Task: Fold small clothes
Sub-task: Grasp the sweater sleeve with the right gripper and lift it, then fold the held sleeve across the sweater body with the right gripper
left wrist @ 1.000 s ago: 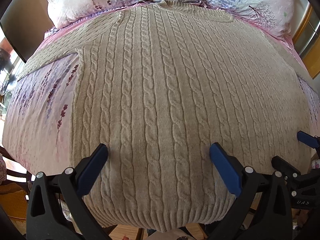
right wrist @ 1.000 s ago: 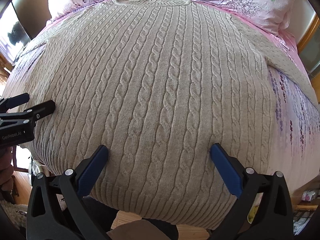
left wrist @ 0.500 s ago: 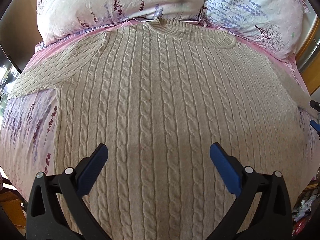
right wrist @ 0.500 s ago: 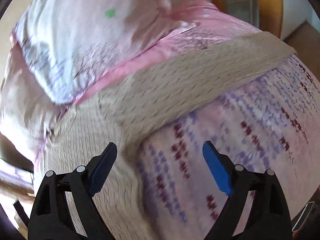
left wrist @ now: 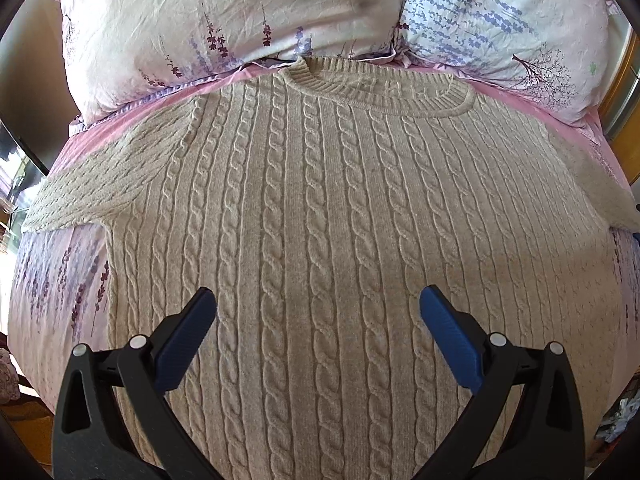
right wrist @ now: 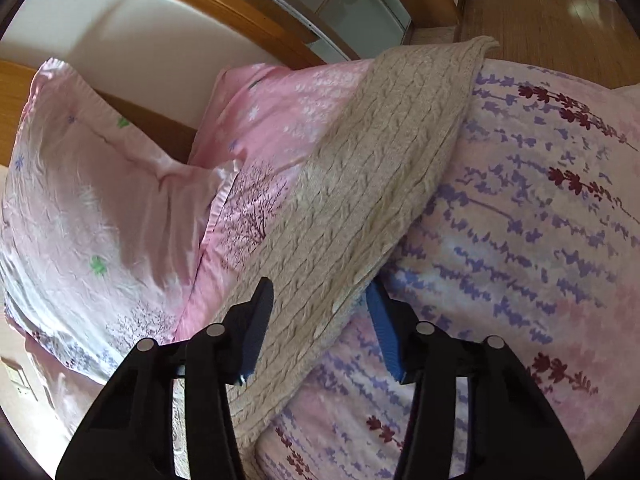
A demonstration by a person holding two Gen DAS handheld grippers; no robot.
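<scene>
Left tool (left wrist: 318,306) gapes above sweater (left wrist: 320,220); right tool (right wrist: 320,300) straddles its sleeve (right wrist: 384,184), unclosed.

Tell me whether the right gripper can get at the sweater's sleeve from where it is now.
Probably yes. The right gripper is open with the sleeve lying between its jaws, flat on the floral bedspread. Nothing covers the sleeve; the pillow sits off to one side.
</scene>
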